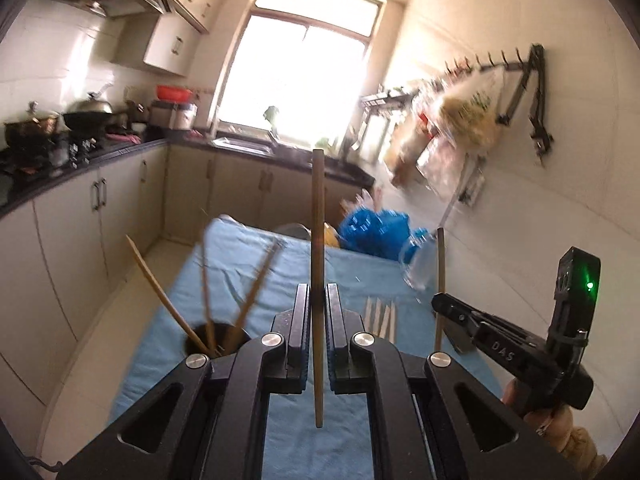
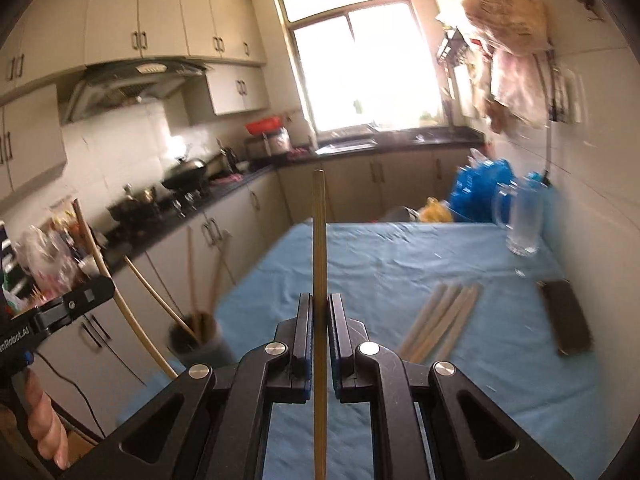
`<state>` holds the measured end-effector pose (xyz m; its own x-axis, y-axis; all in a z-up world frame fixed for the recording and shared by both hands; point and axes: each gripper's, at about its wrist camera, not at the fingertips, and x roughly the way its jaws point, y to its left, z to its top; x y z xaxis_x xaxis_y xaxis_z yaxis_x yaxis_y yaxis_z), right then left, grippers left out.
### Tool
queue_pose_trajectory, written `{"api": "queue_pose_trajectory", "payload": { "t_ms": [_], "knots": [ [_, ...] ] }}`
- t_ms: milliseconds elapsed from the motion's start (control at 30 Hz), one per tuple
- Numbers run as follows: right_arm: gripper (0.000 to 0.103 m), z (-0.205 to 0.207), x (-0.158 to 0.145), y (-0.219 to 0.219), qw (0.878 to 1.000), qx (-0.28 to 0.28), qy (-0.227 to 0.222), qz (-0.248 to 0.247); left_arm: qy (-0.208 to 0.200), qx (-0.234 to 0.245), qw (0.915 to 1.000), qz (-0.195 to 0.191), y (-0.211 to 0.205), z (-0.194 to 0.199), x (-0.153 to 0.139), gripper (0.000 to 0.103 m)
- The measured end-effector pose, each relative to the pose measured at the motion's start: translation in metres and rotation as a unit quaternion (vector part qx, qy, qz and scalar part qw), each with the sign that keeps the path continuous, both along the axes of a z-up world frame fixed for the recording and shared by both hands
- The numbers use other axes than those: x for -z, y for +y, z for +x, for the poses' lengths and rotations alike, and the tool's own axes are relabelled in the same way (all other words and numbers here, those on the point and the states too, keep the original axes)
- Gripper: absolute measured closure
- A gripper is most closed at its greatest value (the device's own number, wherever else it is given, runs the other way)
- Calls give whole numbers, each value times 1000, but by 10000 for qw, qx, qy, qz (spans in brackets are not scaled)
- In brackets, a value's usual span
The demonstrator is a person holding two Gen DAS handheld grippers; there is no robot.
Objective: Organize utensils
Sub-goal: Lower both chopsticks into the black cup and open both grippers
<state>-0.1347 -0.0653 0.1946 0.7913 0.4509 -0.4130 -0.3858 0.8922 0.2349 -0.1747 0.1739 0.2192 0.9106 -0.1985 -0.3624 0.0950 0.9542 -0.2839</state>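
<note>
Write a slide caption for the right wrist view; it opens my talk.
Right gripper shut on an upright chopstick above the blue-clothed table.

You're in a narrow kitchen: bright window (image 2: 352, 68) ahead, overexposed. Dark counter (image 1: 120, 152) runs along the left wall and under the window, pale cabinets (image 2: 160, 12) above and below, range hood (image 2: 132, 84) on the left. White tiled wall (image 1: 540, 200) on the right, hook rail (image 1: 500, 65) with bags. Pale floor (image 1: 120, 320).

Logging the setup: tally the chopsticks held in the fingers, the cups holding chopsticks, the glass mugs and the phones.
Held chopsticks: 2
Cup: 1
Glass mug: 1
Phone: 1
Total: 5
</note>
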Motion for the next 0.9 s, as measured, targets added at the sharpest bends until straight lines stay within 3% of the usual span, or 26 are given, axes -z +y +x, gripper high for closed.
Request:
{"api": "queue_pose_trajectory", "payload": {
  "t_ms": [200,467,733,900],
  "knots": [
    [95,28,-21,55,9980,-315,-178,518,-219,-431,9988,90,36,8,-25,97],
    [95,57,-34,126,9916,-411,-519,1115,-229,-796,9962,283,65,43,-25,97],
    [95,85,7,153,9950,-106,-324,935,418,-731,9963,191,77,81,13,97],
    [95,89,24,148,9967,-111,-164,784,535,-733,9957,181,75,87,22,97]
  ]
}}
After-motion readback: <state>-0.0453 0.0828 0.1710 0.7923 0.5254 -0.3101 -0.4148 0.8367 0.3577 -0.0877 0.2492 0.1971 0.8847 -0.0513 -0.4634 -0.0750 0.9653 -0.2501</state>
